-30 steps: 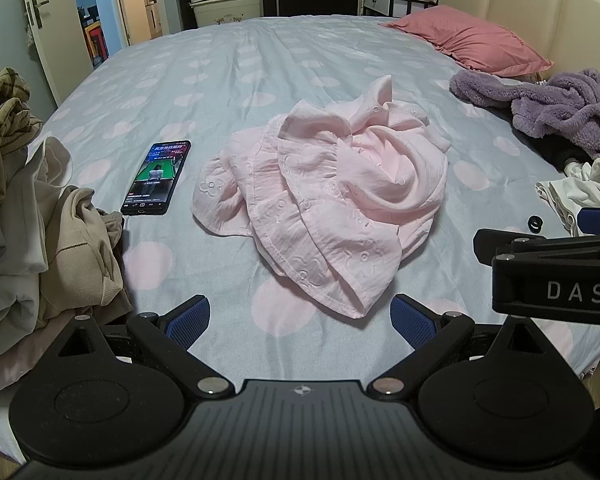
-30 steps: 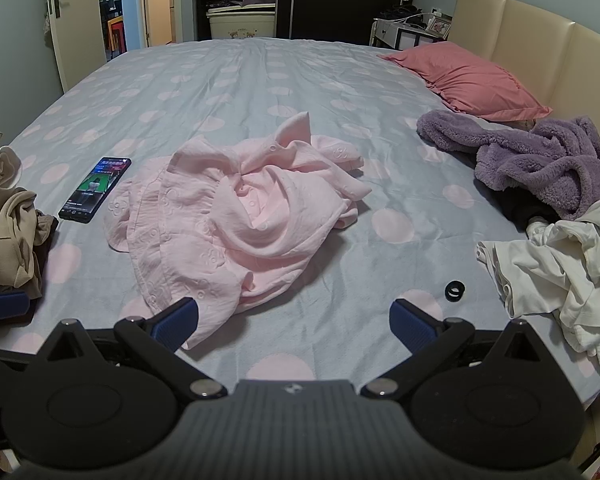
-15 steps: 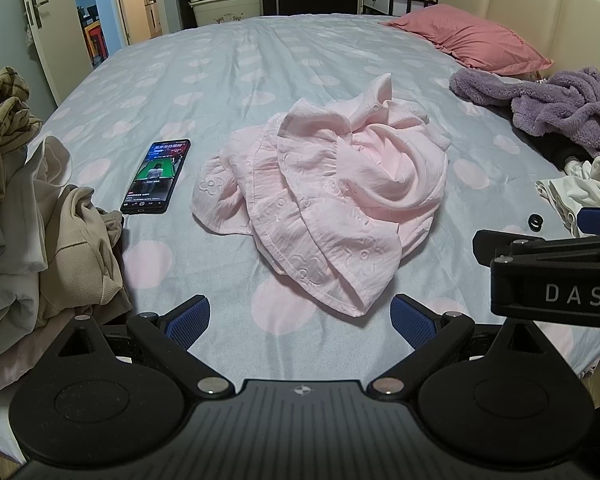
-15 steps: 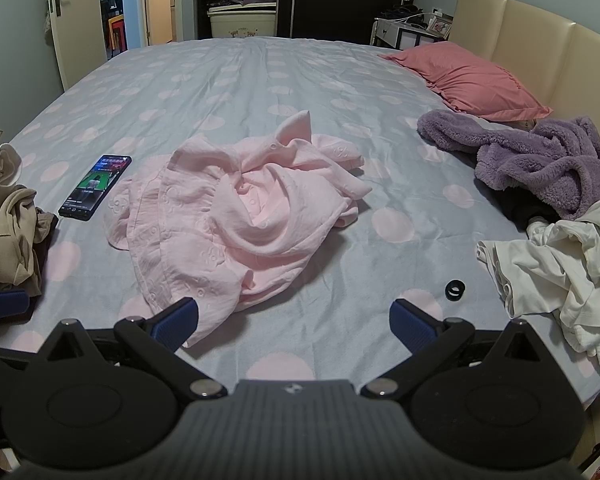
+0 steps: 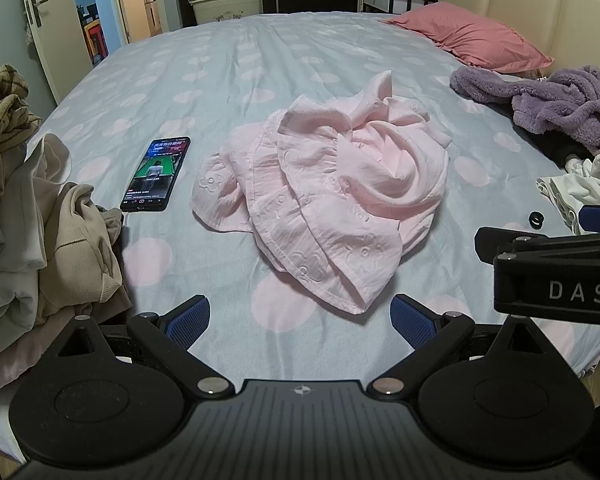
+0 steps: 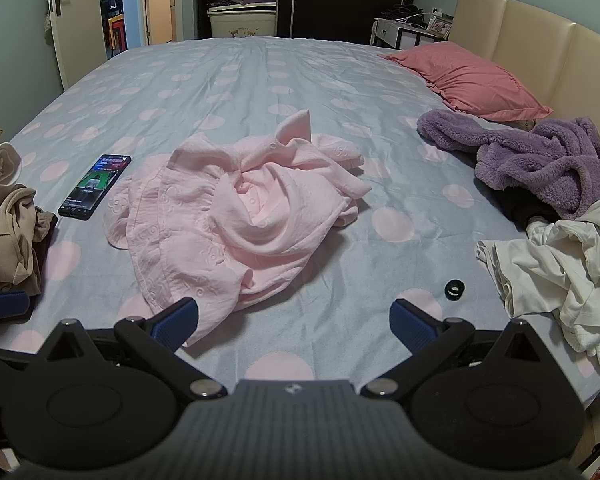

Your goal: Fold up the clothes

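I have my left gripper (image 5: 300, 316) and right gripper (image 6: 294, 316) both spread wide and empty, hovering over the near edge of the bed (image 5: 228, 64). Just ahead, mid-bed, the pink shirt (image 5: 324, 196) lies crumpled in a loose heap, unfolded. It looks light, soft and limp, so I expect it to sag and drag. I'd pinch the hemmed edge nearest me or the raised collar corner. A phone (image 5: 157, 174) lies close on its left
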